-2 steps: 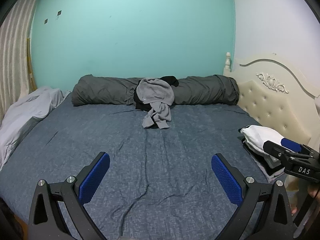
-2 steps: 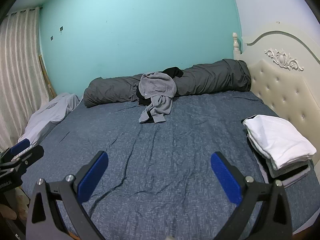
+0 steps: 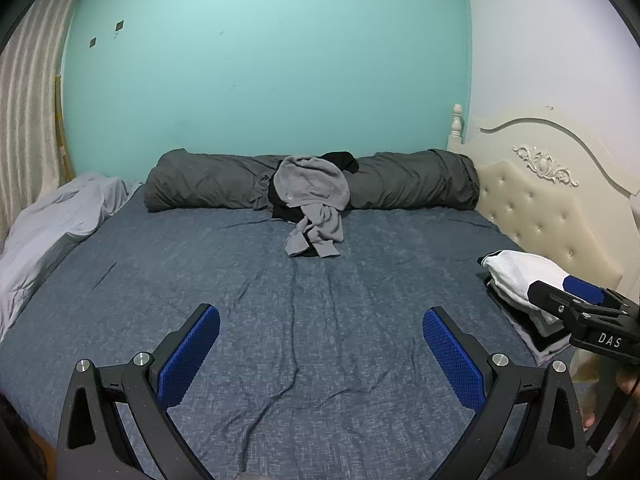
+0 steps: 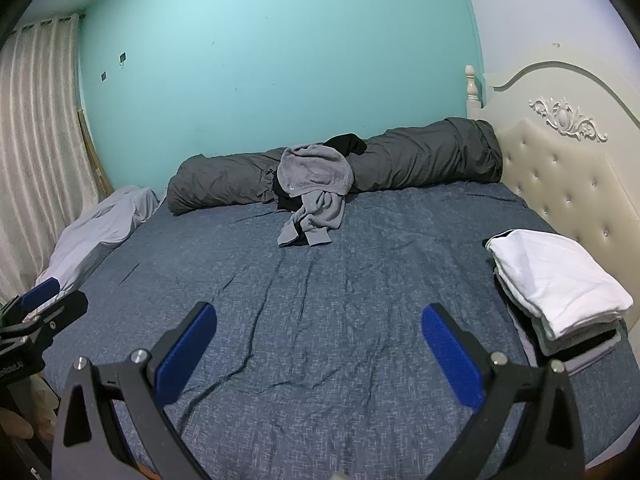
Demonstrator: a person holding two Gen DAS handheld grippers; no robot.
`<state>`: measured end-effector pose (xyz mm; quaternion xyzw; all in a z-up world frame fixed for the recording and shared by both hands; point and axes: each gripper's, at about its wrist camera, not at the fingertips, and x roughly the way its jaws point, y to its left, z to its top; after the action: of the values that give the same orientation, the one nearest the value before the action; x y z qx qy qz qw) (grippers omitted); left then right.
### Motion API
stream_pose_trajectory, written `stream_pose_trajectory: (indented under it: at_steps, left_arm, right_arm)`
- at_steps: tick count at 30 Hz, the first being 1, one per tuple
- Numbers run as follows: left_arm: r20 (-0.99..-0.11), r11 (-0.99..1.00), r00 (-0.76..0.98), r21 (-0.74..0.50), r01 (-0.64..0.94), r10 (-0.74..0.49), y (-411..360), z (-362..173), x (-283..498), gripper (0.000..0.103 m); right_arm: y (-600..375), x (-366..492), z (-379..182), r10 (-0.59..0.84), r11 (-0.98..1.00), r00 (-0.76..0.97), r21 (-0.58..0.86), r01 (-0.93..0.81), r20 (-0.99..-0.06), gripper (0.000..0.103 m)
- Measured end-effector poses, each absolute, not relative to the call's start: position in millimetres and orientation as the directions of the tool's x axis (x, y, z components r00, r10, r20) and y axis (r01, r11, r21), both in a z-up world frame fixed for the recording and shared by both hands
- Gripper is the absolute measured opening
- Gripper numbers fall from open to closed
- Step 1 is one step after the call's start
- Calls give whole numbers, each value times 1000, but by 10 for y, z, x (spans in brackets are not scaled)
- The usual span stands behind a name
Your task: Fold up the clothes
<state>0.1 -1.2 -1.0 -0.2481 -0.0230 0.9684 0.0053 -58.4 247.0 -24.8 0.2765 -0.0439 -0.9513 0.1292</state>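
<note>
I have both grippers over the blue bed [image 3: 320, 360], empty. The left gripper [image 3: 321, 354] has its fingers spread wide; the right gripper [image 4: 319, 350] is spread the same. The grey garment [image 3: 312, 200] lies crumpled at the far side, draped over the dark roll [image 3: 208, 180], with something black under it. My right view shows the whole folded stack [image 4: 560, 288], white on top, beside the headboard [image 4: 568, 184]; in my left view the right gripper's tip covers part of it.
</note>
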Motion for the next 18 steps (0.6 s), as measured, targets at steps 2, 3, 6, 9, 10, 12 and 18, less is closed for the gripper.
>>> stream_pose_trajectory:
  at_steps: [2,3,6,9,10,12,18]
  left_arm:
    - [-481,-999,-876,-52,1,24,-20,-18,1,103]
    - [-482,-999,-876,-54,1,25,-25,-22,1,103]
    - [-483,-998,-875,-61,1,29,-38,-34,1,103]
    - [-484,-998,-874,-69,1,32,-52,-45,2,103]
    - [-486,-998,-874,-59,2,27,-5,-21,7,103]
    - [-486,-999,-874,-53,1,25,2,-20,2,103]
    - [-491,-998,-871,-61,5,26,-19,-64,4,103]
  right_arm:
    - [2468,-583,-257,-274,-962,-813,158,224,-515,103]
    - [2466,-583,-261,-276,-961,-812,159,226,-514,103]
    - [2477,-580,-265,-277,-961,-810,158,228,-517,103]
    - [2487,-604,-249,-276,-961,-809,155,228,-519,103]
    - [2494,-599,-248,-276,-961,-809,154,229,-519,103]
    - [2498,-588,-263,-276,-961,-809,153,230,-519,103]
    - [2470,-587,-268,-277,-961,-809,152,231,-519,103]
